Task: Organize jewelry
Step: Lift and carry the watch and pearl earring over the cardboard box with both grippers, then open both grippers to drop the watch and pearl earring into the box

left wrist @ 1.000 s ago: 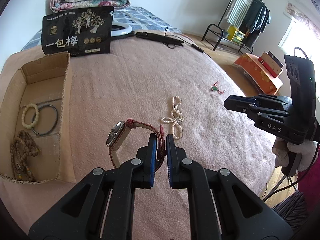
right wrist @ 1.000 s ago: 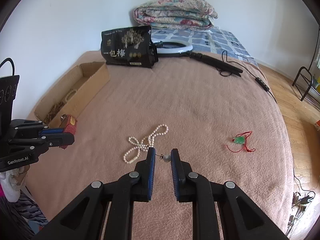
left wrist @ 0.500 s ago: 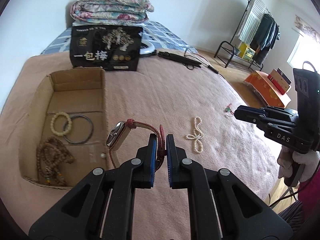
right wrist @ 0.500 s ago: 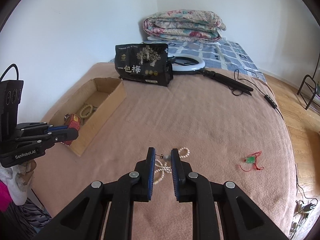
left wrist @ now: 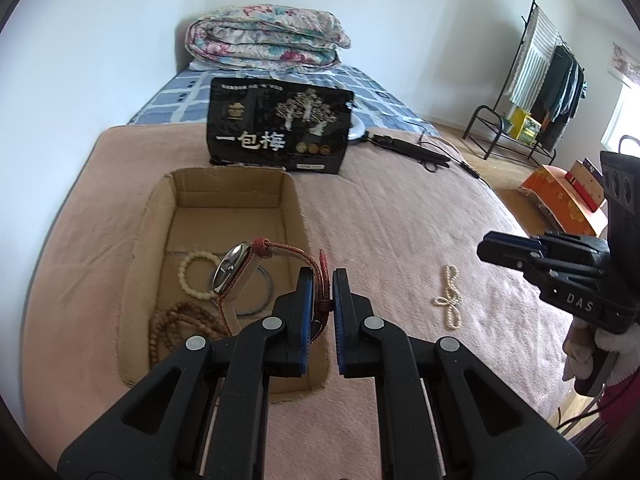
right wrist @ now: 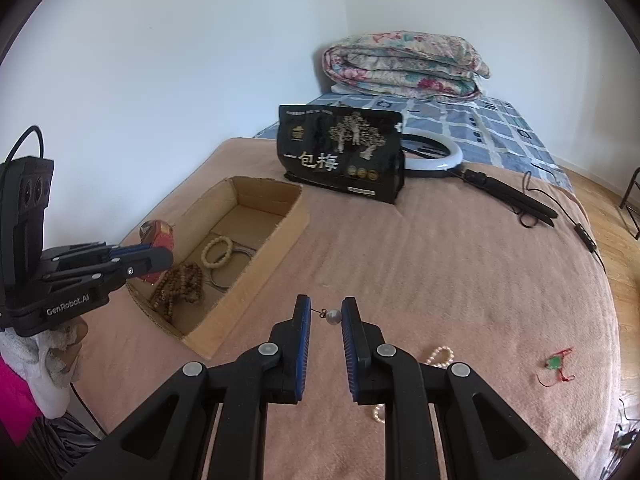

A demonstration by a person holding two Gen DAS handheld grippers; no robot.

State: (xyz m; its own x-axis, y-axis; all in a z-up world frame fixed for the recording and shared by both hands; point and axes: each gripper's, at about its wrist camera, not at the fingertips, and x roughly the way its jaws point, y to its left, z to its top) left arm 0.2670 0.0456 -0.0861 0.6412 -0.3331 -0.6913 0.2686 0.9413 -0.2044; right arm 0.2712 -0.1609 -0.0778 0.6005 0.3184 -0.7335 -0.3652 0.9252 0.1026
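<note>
Cardboard, an open brown box (left wrist: 224,200), filled the left-centre of my left view, holding wooden and pale bead bracelets. Above it my left gripper (left wrist: 319,280) had its fingers clamped on the red woven strap of a steel-cased wristwatch (left wrist: 236,268). In my right view's lower centre, my right gripper (right wrist: 326,316) pinched a small pearl stud earring (right wrist: 333,316).

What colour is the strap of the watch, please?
Red, on the watch; clearest in the left wrist view.
</note>
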